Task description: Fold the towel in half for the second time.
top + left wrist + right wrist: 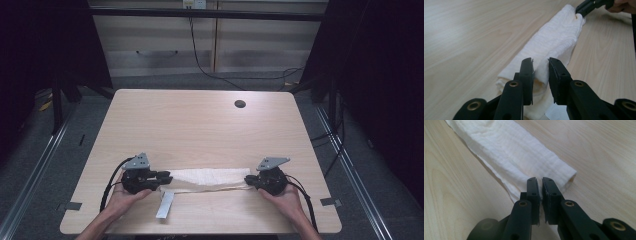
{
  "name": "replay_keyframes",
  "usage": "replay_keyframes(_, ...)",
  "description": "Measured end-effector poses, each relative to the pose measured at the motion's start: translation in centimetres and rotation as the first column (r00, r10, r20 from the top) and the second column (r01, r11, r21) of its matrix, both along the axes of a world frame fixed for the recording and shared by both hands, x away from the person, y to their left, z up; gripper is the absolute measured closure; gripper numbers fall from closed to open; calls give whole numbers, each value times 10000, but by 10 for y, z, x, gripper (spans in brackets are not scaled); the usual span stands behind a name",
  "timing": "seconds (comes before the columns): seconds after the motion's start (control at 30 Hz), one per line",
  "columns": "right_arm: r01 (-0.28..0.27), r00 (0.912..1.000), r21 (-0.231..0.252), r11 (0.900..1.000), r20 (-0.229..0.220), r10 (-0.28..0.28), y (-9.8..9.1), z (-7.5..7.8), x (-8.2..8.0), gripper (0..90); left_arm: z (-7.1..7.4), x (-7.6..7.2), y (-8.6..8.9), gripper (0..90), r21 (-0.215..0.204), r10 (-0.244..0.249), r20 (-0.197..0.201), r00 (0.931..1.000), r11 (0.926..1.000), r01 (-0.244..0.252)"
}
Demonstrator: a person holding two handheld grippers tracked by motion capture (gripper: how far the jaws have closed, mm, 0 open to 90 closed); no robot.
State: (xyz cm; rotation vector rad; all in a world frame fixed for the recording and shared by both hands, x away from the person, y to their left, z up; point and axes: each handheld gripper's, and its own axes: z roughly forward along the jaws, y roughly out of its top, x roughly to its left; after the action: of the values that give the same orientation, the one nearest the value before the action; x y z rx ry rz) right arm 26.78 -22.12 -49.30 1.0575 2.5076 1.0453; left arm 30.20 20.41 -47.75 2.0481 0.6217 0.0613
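Both forearms come in from the near edge of the tabletop (200, 120), palms cupped under the tools, wrists low and resting near the wood. Left claw (164, 178) points inward toward the centre, held level just above the surface; in the left gripper view its jaws stand parted with a clear gap, the near end of the folded white cloth (210, 179) sitting between them, pads not pressing on it. Right claw (250, 181) mirrors it, pointing inward from the other side, also level; in the right gripper view the jaws are nearly together with only a thin slit, the cloth's end edge in that slit, light grip at most, cannot tell if the pads truly pinch. Cloth lies flat as a long narrow folded strip across the near part of the tabletop, stretched between the two claws, one end at each. A small white tag (165, 204) trails off the cloth's left end toward the near edge. Farther back, a round cable hole (240, 104) near the far right edge.
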Motion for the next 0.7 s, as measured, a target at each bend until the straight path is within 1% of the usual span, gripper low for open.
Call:
replay_keyframes(0.07, -8, 10000, 8, 10000, -21, 8, 0, 0, -1, 839, 2, 0, 3, 716, -143, 36, 58, 10000, 9999, -35)
replay_keyframes(0.13, -1, 10000, -2, 10000, -52, 1, 1, 1, -2, 828, 3, 0, 4, 684, -166, 106, 33, 9999, 9998, -106)
replay_keyframes(0.2, -48, 10000, 21, 10000, 21, 48, 1, 0, -2, 815, 4, 0, 6, 663, -307, 84, 12, 10000, 9995, -84)
replay_keyframes(0.23, -32, 10000, 43, 10000, 12, 31, 2, 0, -2, 799, 6, 0, 7, 660, -305, 142, 104, 9998, 9994, -139)
replay_keyframes(0.27, -32, 10000, 43, 10000, 12, 31, 2, 0, -2, 799, 6, 0, 7, 649, -305, 142, 104, 9998, 9994, -139)
replay_keyframes(0.3, -15, 10000, 250, 9997, -98, 17, 1, 2, -4, 759, 6, 0, 8, 639, -320, 287, 32, 9996, 9991, -286)
replay_keyframes(0.33, -15, 10000, 250, 9997, -98, 17, 1, 2, -4, 759, 6, 0, 8, 619, -320, 287, 32, 9996, 9991, -286)
replay_keyframes(0.37, -107, 9999, 458, 9989, -116, 113, 1, 4, -4, 749, 6, 0, 8, 619, -254, 318, 3, 9995, 9992, -318)
replay_keyframes(0.4, -143, 9999, 606, 9981, -83, 148, 1, 6, -5, 736, 7, 0, 8, 590, -204, 357, 11, 9994, 9992, -357)
replay_keyframes(0.43, -128, 9999, 820, 9966, -30, 131, 1, 10, -7, 726, 7, 0, 7, 571, -203, 438, -73, 9990, 9988, -440)
replay_keyframes(0.47, -86, 9999, 1085, 9941, 76, 79, -1, 14, -8, 714, 8, 0, 8, 549, -138, 542, -109, 9985, 9984, -544)
replay_keyframes(0.5, 144, 9994, 1538, 9880, 298, -192, -3, 22, -10, 698, 9, 1, 8, 505, -122, 664, -176, 9976, 9977, -667)
replay_keyframes(0.53, 205, 9988, 1759, 9842, 403, -280, -6, 26, -11, 697, 12, 1, 10, 488, -94, 702, -202, 9973, 9975, -704)
replay_keyframes(0.57, 205, 9988, 1759, 9842, 403, -280, -6, 26, -11, 697, 14, 1, 11, 488, -75, 753, -110, 9971, 9971, -754)
replay_keyframes(0.6, 258, 9981, 1948, 9805, 493, -360, -8, 30, -13, 692, 17, 2, 13, 468, -97, 838, -74, 9965, 9964, -839)
replay_keyframes(0.63, 381, 9969, 2063, 9778, 590, -513, -11, 34, -15, 673, 20, 2, 15, 452, -101, 930, -55, 9956, 9956, -931)
replay_keyframes(0.67, 655, 9929, 2182, 9737, 833, -855, -18, 40, -19, 636, 22, 2, 17, 422, -151, 1019, -57, 9948, 9947, -1020)
replay_keyframes(0.7, 805, 9907, 2252, 9710, 888, -1027, -22, 42, -21, 636, 24, 2, 20, 411, -143, 1157, -40, 9933, 9932, -1158)
